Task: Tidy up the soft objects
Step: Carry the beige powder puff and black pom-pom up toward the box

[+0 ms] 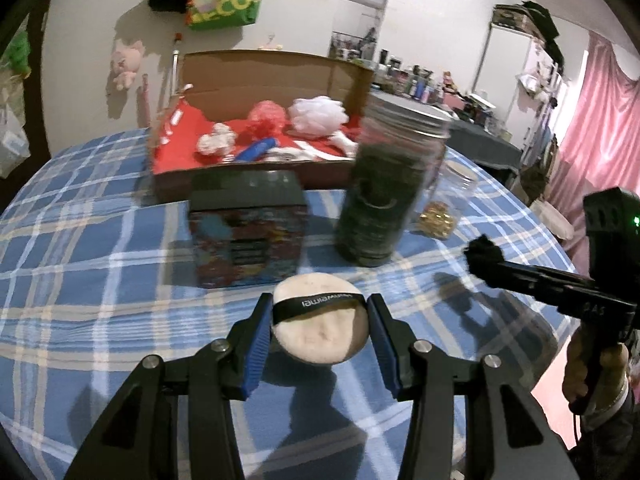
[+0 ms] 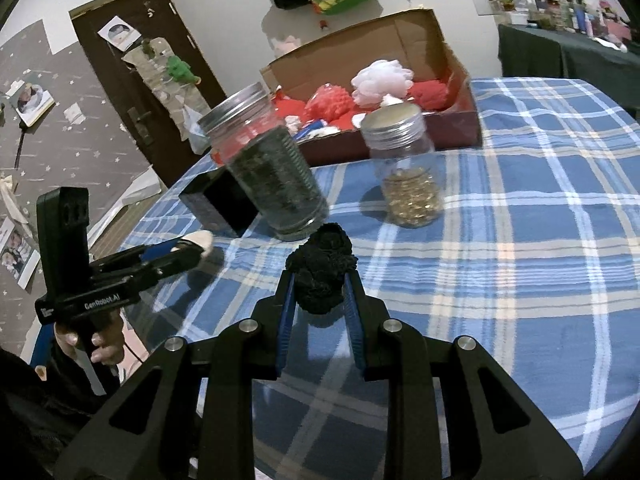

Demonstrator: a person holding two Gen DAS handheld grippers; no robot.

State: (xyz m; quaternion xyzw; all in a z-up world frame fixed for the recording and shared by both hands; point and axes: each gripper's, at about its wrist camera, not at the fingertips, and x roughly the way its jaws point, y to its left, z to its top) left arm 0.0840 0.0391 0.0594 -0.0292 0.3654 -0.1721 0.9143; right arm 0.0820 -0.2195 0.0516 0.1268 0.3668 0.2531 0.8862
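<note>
The left tool point(image 1: 320, 312) gripped a powder puff point(image 1: 320, 330); the right tool point(image 2: 320, 280) clenched a black pom-pom point(image 2: 320, 266). At twelve o'clock a dark jar point(image 2: 276, 176) and patterned box point(image 1: 246, 232) blocked the cardboard box point(image 1: 256, 80) across the bench point(image 2: 540, 240).

I see a blue tablecloth point(image 2: 540, 208) crossed with white and tan plaid lines. My left gripper point(image 1: 320, 322), black with blue pads, holds a cream powder puff point(image 1: 320, 336) with a black ribbon. My right gripper point(image 2: 319, 288) holds a black pom-pom point(image 2: 320, 272). At twelve o'clock, the brown cardboard box point(image 1: 264, 76) has a red lining.
</note>
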